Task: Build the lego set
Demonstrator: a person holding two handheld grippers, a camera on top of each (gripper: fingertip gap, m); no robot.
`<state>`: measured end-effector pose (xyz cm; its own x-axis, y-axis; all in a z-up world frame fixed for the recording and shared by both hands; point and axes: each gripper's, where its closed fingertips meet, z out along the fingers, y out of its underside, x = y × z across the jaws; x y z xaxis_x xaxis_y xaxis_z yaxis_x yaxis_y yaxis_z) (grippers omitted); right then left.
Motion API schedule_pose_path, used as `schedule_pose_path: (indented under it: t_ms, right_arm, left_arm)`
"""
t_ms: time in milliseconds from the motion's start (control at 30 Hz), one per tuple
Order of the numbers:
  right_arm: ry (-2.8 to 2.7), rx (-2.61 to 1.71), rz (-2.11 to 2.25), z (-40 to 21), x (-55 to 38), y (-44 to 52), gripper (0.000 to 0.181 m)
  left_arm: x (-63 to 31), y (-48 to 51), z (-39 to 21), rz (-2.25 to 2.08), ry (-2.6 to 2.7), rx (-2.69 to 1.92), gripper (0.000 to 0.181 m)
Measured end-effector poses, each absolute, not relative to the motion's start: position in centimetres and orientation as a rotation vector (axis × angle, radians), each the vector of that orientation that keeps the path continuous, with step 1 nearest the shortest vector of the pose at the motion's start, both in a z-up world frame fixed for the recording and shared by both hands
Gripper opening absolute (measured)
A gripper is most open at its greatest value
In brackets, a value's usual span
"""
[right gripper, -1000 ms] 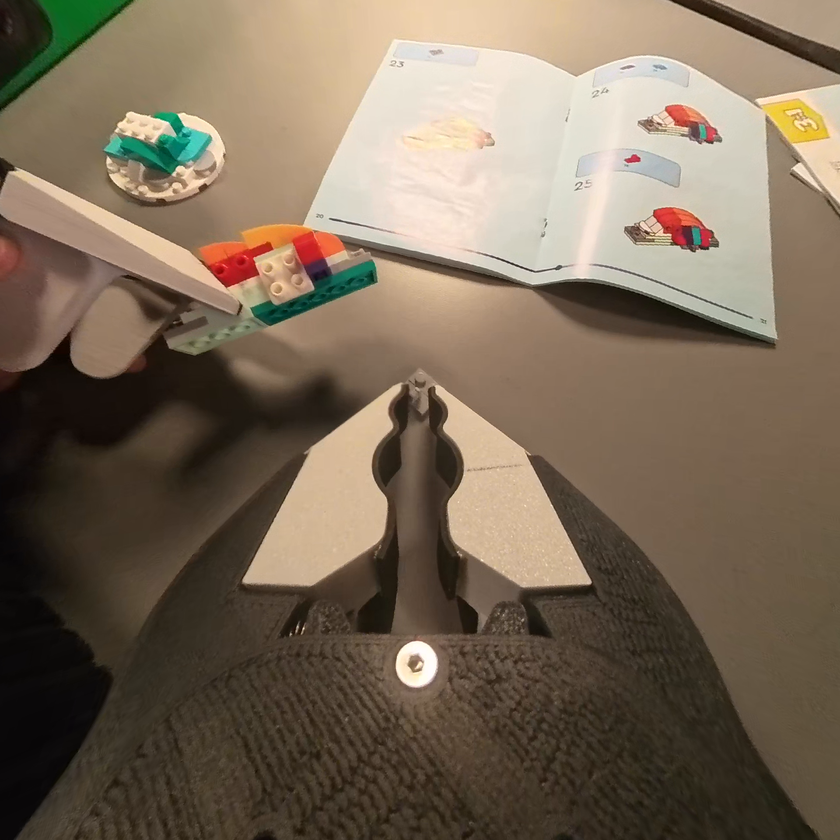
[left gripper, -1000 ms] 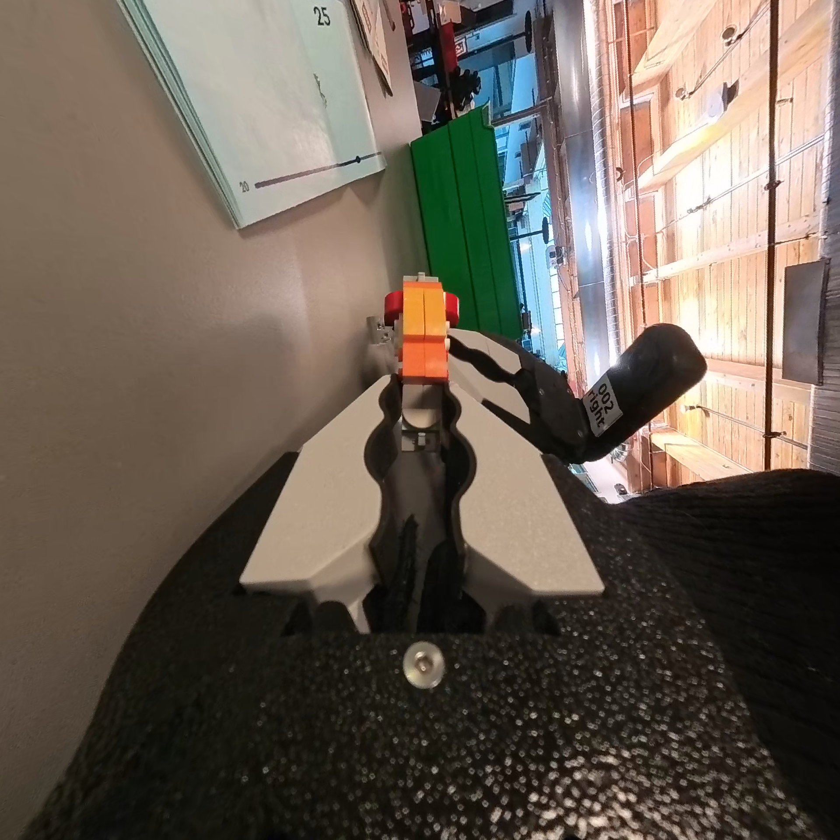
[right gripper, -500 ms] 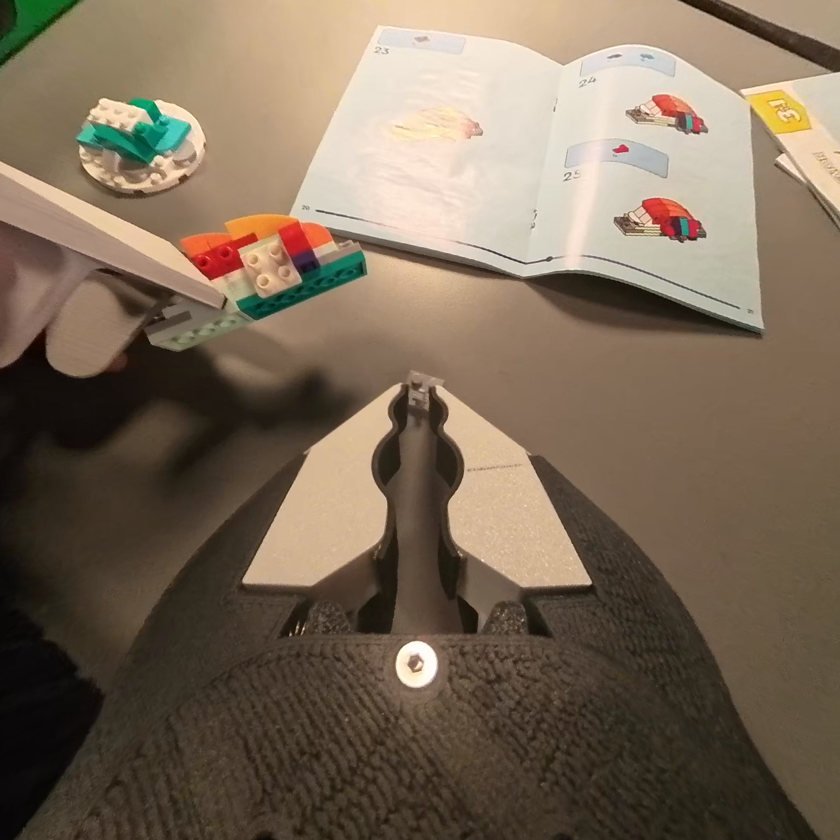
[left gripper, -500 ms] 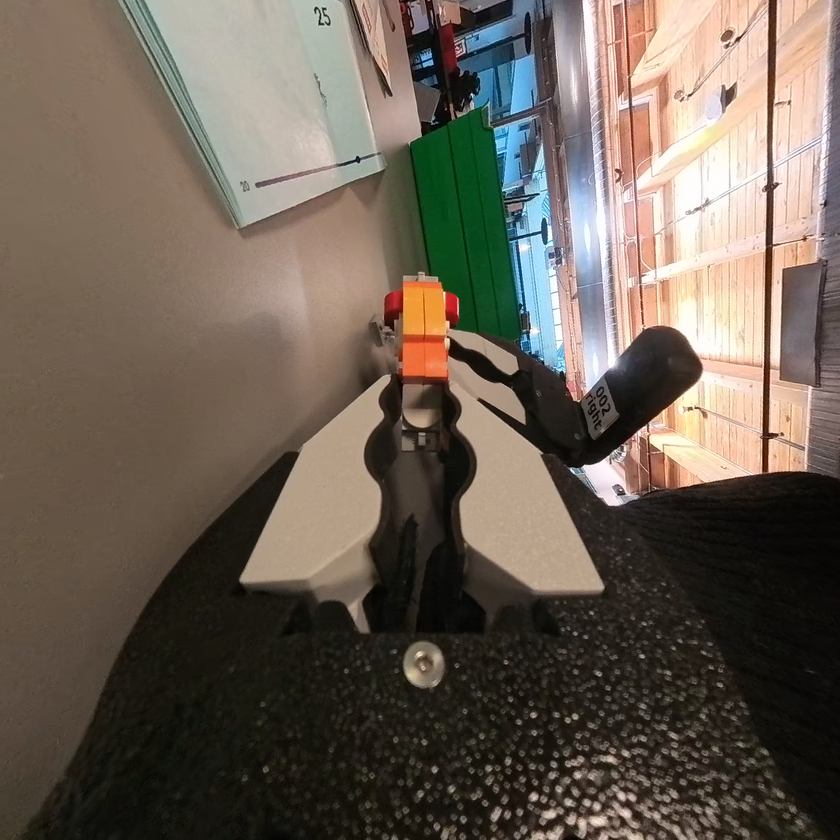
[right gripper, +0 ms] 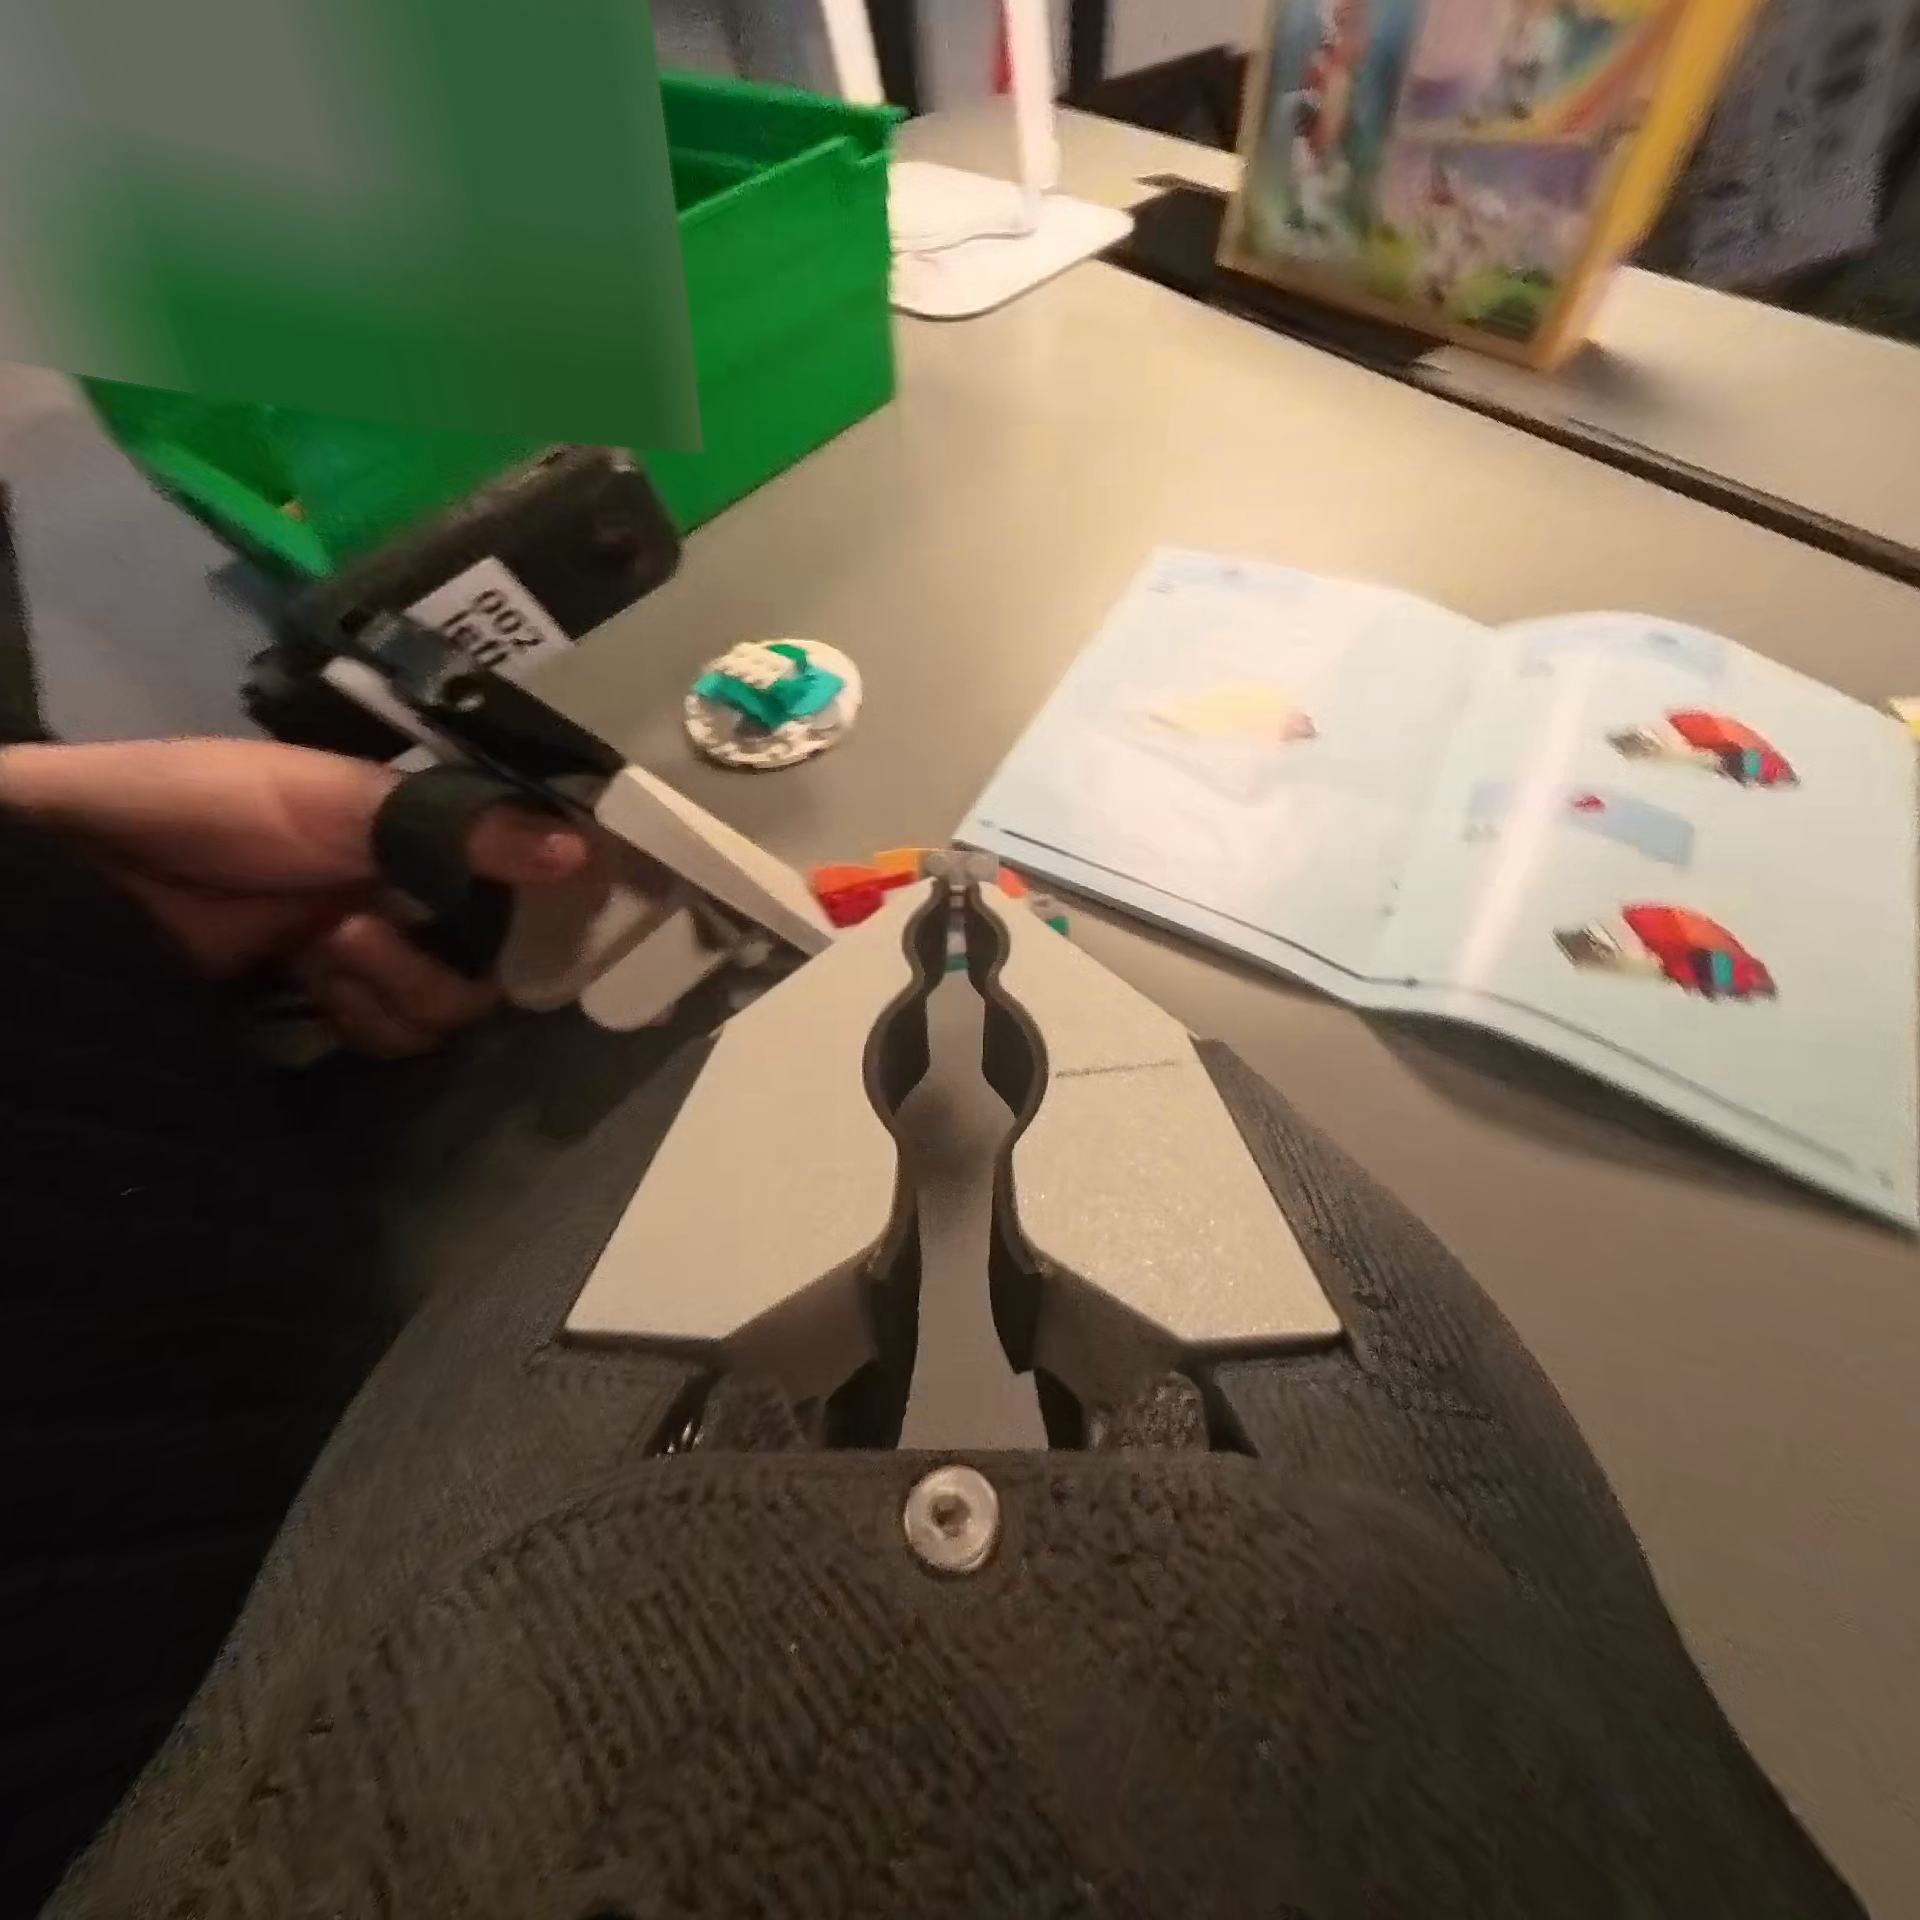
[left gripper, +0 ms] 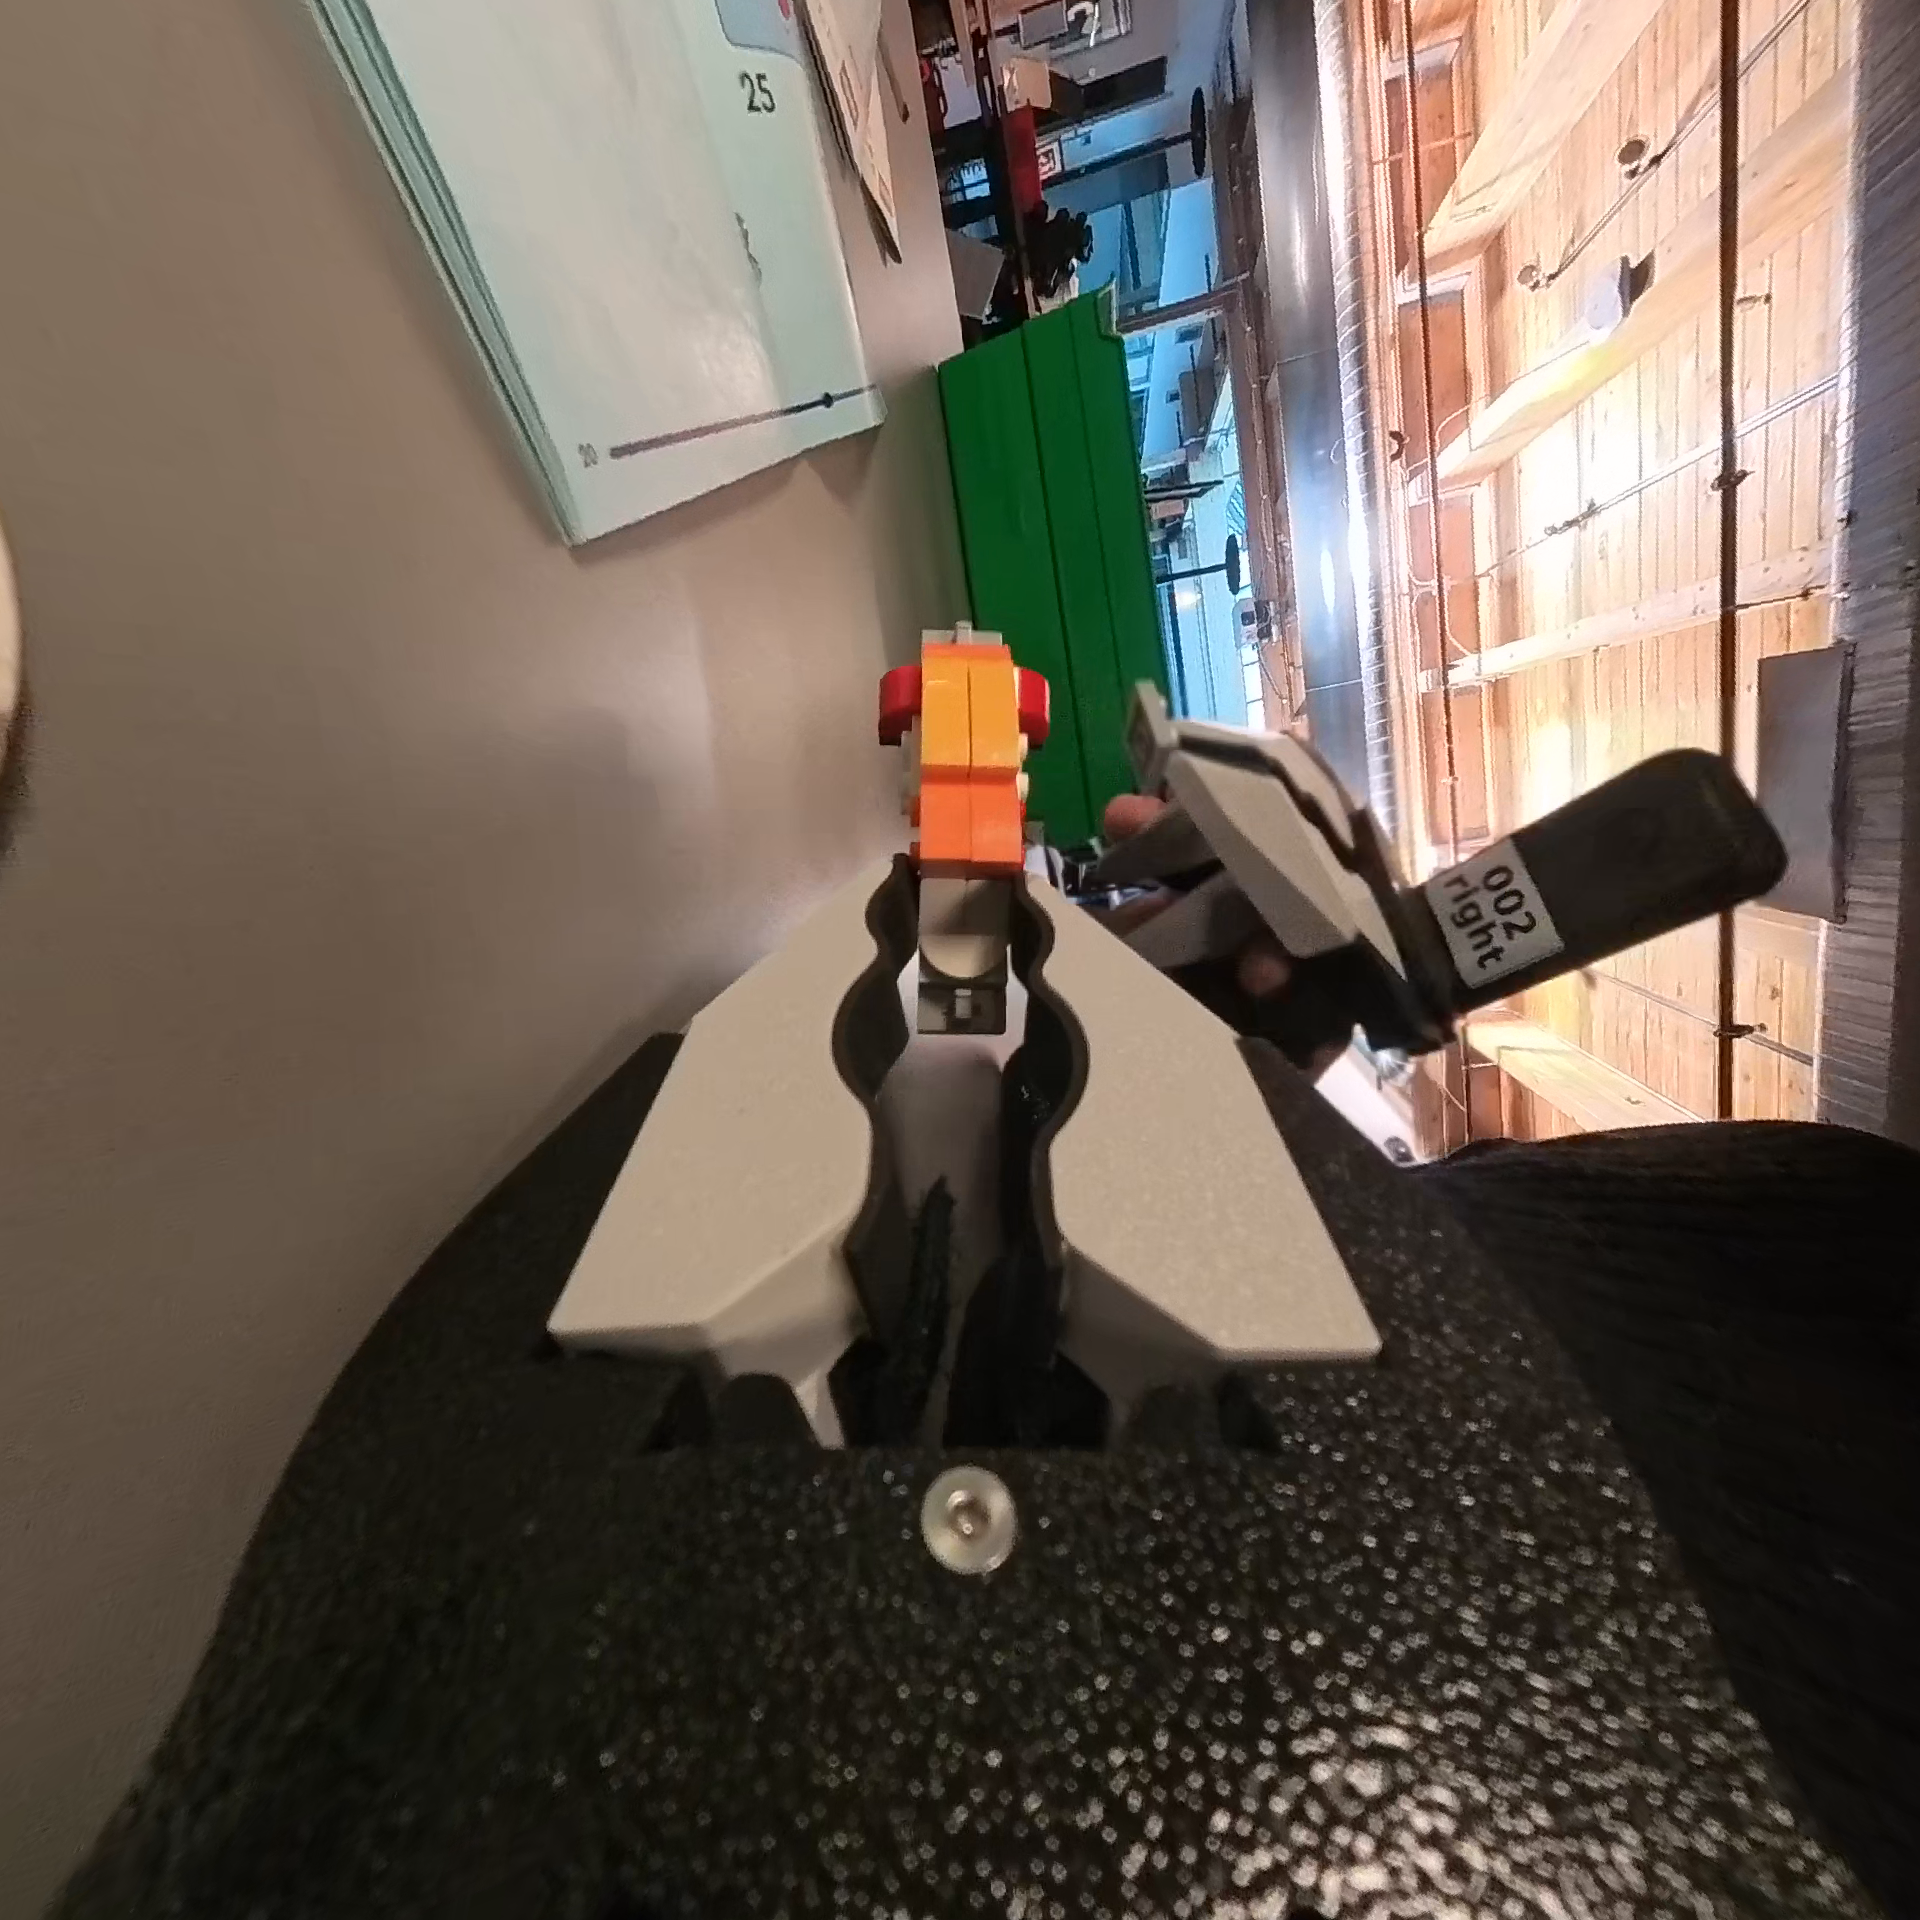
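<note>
The right wrist view is smeared with motion blur. The lego build (right gripper: 871,891) shows only as slivers of red and orange behind the right gripper (right gripper: 960,878), whose tips cover most of it. The small grey piece (right gripper: 960,864) pinched there is too small to tell its shape. The colourful box (right gripper: 1455,156) at the far right is blurred and cut by the top edge. The instruction booklet (right gripper: 1455,831) runs off the right edge, and the green bin (right gripper: 790,312) is partly covered.

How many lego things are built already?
2. One colourful lego model is held in the left gripper; one small teal model sits on the table. Others may be hidden.
</note>
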<state>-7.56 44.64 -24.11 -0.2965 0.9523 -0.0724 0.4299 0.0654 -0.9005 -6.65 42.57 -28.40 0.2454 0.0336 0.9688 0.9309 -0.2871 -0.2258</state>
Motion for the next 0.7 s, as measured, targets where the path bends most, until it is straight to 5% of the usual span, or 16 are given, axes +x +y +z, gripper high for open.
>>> schedule_pose_path:
  t_ms: [33,700]
  right_arm:
    - [-1.834,-1.342,1.179,-24.2,-7.6,44.1,0.001]
    - [-2.078,-1.206,0.922,-26.5,-8.2,43.2,0.001]
  left_arm:
    - [-6.8,42.5,-28.4,-1.191,-0.933,-1.562,0.015]
    - [-6.7,42.4,-28.3,-1.22,-0.949,-1.56,0.015]
